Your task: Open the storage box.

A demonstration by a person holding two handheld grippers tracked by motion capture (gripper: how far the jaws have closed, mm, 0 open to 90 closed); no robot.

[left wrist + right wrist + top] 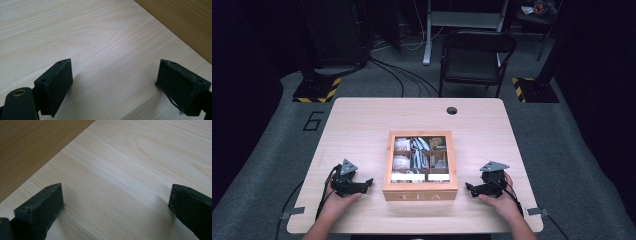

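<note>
A wooden tea box (420, 192) marked TEA stands at the middle of the table near its front edge, with a clear lid and tea bags sorted in several compartments. My left gripper (368, 183) rests on the table just left of the box, open and empty. My right gripper (469, 188) rests just right of the box, open and empty too. In the left gripper view the box's side wall (185, 22) fills the upper right, beyond my left gripper (115, 80). In the right gripper view the box's wall (32, 147) lies at the upper left of my right gripper (116, 205).
The light wooden table (362, 130) has a round cable hole (452, 110) at its back edge. A black chair (474, 57) stands behind the table. Cables and striped stand bases (317, 91) lie on the grey floor.
</note>
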